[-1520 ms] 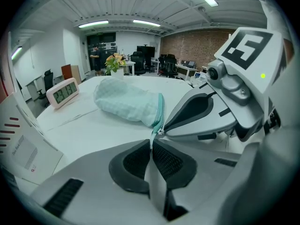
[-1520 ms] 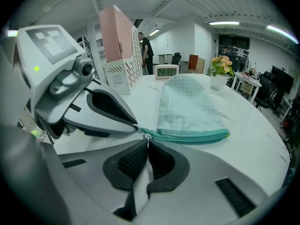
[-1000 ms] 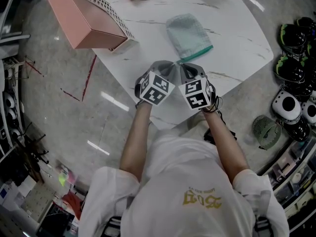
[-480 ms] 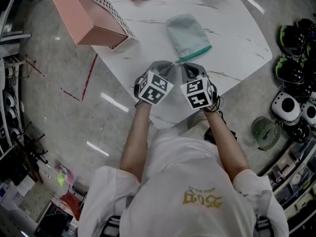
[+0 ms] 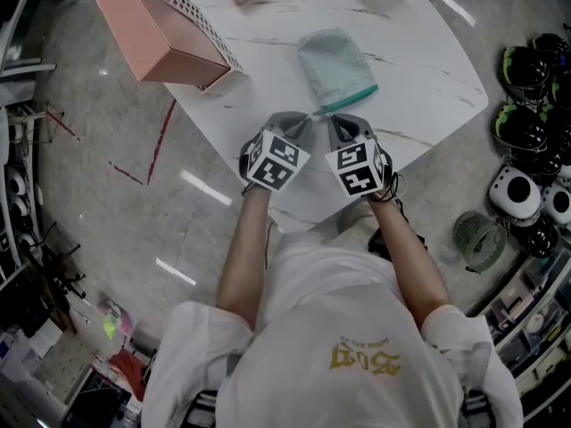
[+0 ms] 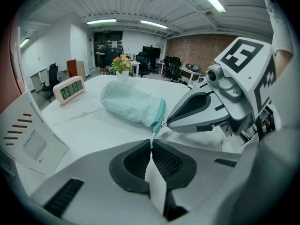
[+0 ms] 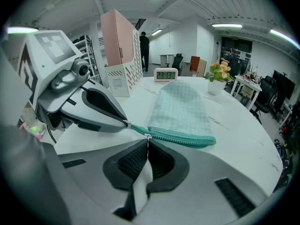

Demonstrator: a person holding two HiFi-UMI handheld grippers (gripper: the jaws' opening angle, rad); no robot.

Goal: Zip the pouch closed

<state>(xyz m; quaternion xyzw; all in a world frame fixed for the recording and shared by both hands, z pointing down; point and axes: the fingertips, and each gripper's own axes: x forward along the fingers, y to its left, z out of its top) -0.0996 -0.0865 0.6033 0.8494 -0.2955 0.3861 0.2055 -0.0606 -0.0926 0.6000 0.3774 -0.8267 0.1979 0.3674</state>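
A mint-green checked pouch (image 5: pixel 336 64) lies on the white marble table (image 5: pixel 428 69), its zipper edge facing me. My left gripper (image 5: pixel 302 123) is shut on the teal tape end at the pouch's near corner (image 6: pixel 155 127). In the right gripper view this corner (image 7: pixel 133 125) leads straight into the left gripper's tip. My right gripper (image 7: pixel 147 143) is shut on the small metal zipper pull (image 7: pixel 148 136), which sits at the left end of the zipper (image 7: pixel 187 138). The two grippers stand side by side, tips nearly touching, at the pouch (image 7: pixel 180 109).
A pink box with a perforated white side (image 5: pixel 161 29) stands at the table's left corner. A digital clock (image 6: pixel 69 88) and a flower pot (image 6: pixel 121 65) are at the far edge. Helmets (image 5: pixel 535 69) lie on the floor to the right.
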